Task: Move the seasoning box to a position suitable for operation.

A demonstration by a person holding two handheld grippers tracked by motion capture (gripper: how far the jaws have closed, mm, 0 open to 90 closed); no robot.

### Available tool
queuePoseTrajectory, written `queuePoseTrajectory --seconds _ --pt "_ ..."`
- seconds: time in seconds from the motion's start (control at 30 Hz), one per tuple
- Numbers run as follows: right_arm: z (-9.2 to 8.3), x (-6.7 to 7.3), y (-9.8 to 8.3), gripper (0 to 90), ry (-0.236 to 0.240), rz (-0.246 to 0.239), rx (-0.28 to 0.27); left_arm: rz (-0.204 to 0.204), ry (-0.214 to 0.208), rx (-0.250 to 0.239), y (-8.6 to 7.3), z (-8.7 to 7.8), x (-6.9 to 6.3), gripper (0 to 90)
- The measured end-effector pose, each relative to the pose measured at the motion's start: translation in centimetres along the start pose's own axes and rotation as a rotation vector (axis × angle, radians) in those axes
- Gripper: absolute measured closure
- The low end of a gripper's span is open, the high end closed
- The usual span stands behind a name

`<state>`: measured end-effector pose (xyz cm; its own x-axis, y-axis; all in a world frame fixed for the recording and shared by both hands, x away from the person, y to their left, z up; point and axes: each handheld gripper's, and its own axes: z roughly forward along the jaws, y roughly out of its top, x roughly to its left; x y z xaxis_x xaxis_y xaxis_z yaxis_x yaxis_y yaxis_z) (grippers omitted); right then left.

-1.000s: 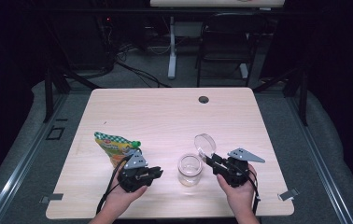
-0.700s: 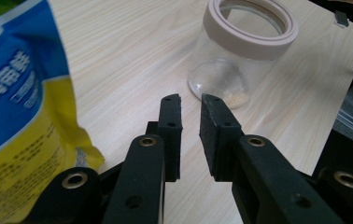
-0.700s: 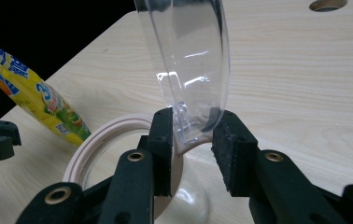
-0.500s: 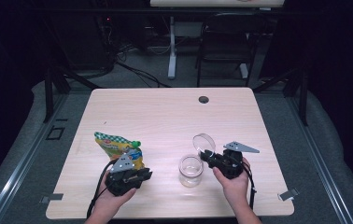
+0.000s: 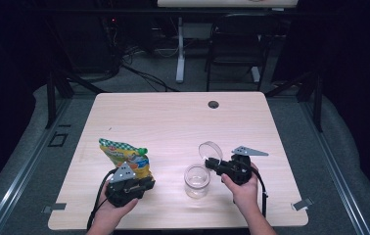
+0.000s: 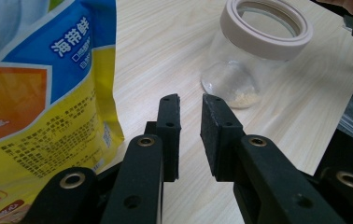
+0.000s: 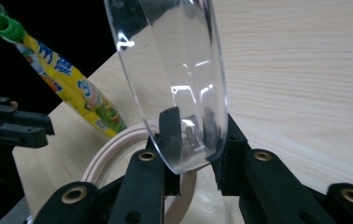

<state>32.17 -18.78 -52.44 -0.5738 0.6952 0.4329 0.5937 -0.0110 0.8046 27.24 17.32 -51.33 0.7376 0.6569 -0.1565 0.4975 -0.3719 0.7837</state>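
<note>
The right gripper (image 7: 194, 123) has just been closing its fingers; they clamp the clear lid (image 7: 174, 70) just beyond the jar (image 5: 196, 180). The left gripper's (image 6: 190, 109) fingers stand slightly apart, empty, beside the pouch (image 6: 39, 93) on the worktop (image 5: 173, 127).

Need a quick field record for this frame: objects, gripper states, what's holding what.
surface: wooden table
jar: clear glass jar, upright, open, pale rim, a few pale crumbs at the bottom
lid: clear lid, off the jar, held on edge above and beside the jar mouth
pouch: yellow snack pouch with green cap, standing left of the jar
left gripper: jaws slightly apart, nothing between them, beside the pouch, pointing toward the jar
right gripper: jaws have just been closing, clamped on the lid's lower edge
</note>
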Motion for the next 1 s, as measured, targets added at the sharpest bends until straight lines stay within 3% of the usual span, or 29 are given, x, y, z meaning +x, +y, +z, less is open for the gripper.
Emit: queuePoseTrajectory --seconds 0.23,0.33,0.5,0.57,0.77,1.0 --pt "0.2 0.2 0.0 72.5 0.03 -0.01 0.012 -0.004 0.005 0.001 -0.2 -0.3 0.2 76.9" --pt "-0.2 0.4 -0.1 64.1 -0.007 -0.027 -0.007 -0.007 0.01 -0.001 -0.4 -0.5 0.4 76.8" --pt "-1.5 1.0 -0.7 61.0 -0.091 -0.052 -0.006 -0.023 0.027 -0.01 -0.6 -1.0 0.7 75.6" --pt "-1.9 1.3 -1.0 61.9 -0.118 -0.057 -0.007 -0.021 0.032 -0.01 -0.7 -1.2 0.9 73.9" --pt "-2.4 1.5 -1.0 75.7 -0.091 -0.052 -0.004 -0.057 0.042 -0.016 -1.3 -1.8 1.8 70.5" --pt "-1.9 1.2 -0.5 76.7 -0.092 -0.037 -0.009 -0.096 0.066 -0.037 -2.0 -3.2 2.6 69.1"
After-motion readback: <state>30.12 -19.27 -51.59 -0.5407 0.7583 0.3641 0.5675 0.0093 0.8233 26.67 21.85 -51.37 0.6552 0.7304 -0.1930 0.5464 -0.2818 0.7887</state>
